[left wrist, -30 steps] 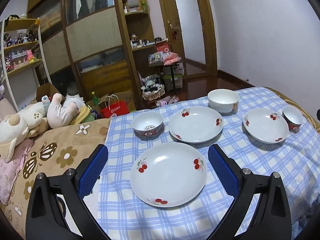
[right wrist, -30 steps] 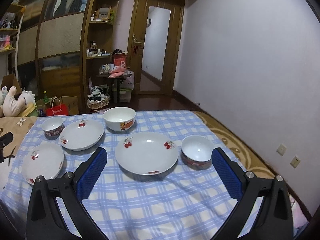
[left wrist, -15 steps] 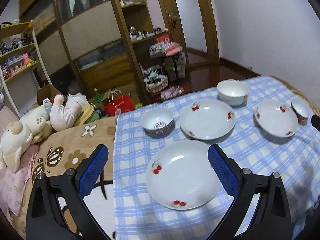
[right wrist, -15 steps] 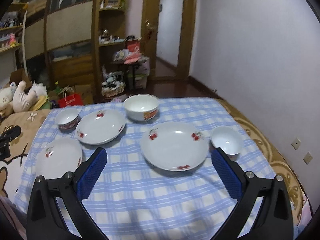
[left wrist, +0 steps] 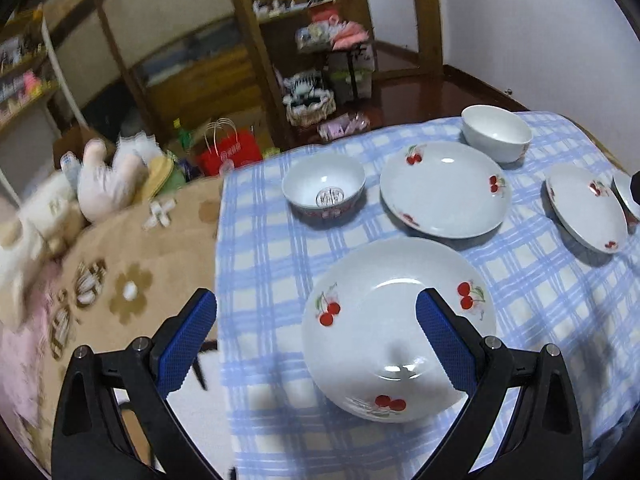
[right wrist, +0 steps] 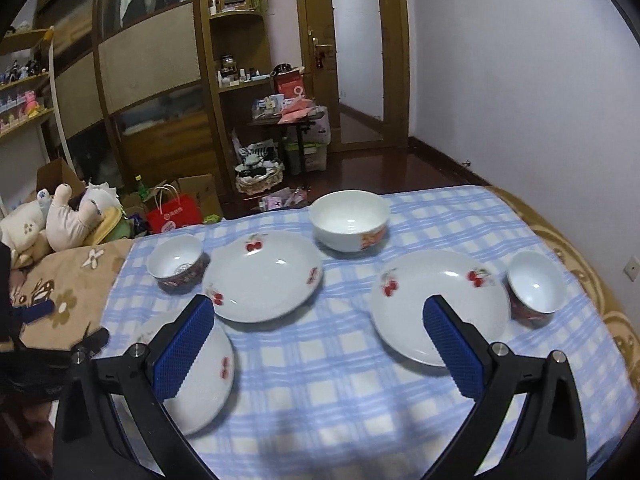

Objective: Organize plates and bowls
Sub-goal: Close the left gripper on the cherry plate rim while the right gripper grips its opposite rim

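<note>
My fingers on the left gripper are spread wide with nothing between them, and the right gripper has its blue pads equally far apart, gripping nothing. Both hang above a blue checked cloth laid over what looks like a bed with a brown flowered blanket.

From the left wrist camera, a large cherry-print plate fills my foreground, partly behind the right-hand finger. At 12 o'clock from it sits a small patterned bowl; at 1 o'clock, a second cherry plate; beyond that, a plain white bowl. A third cherry plate lies at 2 o'clock near the frame edge, and something beside it is cut off, so I cannot tell what it is.

The right wrist camera shows it plainly: a small bowl with a dark red outside, just beside the right-hand plate. This view also shows the middle plate, the big white bowl with an orange print on its side, and the left small bowl. The nearest plate sits largely hidden behind my left finger here. Stuffed toys lie at 9 o'clock, blurred in the left view.
</note>
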`<state>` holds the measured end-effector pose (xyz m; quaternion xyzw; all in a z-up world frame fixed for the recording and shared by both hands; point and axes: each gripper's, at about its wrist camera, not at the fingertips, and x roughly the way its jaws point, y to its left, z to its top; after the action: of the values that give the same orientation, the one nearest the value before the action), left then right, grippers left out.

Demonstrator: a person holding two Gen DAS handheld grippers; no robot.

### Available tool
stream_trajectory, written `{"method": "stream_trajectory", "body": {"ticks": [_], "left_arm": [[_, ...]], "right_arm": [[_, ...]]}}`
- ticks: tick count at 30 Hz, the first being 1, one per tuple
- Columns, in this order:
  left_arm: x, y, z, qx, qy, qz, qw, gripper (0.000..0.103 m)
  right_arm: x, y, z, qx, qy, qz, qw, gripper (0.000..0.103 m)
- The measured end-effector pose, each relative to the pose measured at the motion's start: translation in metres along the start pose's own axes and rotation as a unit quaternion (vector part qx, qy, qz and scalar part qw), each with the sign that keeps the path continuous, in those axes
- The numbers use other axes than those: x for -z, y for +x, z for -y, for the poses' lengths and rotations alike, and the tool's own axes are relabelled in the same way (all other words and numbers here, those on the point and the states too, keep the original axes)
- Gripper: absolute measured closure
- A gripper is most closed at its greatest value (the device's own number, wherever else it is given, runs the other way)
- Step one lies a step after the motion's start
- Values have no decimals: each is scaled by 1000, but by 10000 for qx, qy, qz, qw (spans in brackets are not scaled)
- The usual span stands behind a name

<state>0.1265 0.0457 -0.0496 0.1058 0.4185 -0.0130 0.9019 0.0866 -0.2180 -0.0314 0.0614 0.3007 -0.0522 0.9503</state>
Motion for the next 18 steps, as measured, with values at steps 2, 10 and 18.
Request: {"method": "stream_trajectory", "body": {"ticks": [2, 10, 18], "left_arm": [[0, 11, -8, -53, -207, -42, 9998, 4], [-6, 48, -25, 93, -576, -535, 9969, 4], [3, 88, -27, 190, -606, -1252, 9901, 5]], "right_arm": [[1, 7, -10, -63, -27, 12, 10000, 0], [13, 33, -38, -148, -325, -130, 9993, 5], [32, 71, -44, -385, -117, -717, 9966, 5]]}}
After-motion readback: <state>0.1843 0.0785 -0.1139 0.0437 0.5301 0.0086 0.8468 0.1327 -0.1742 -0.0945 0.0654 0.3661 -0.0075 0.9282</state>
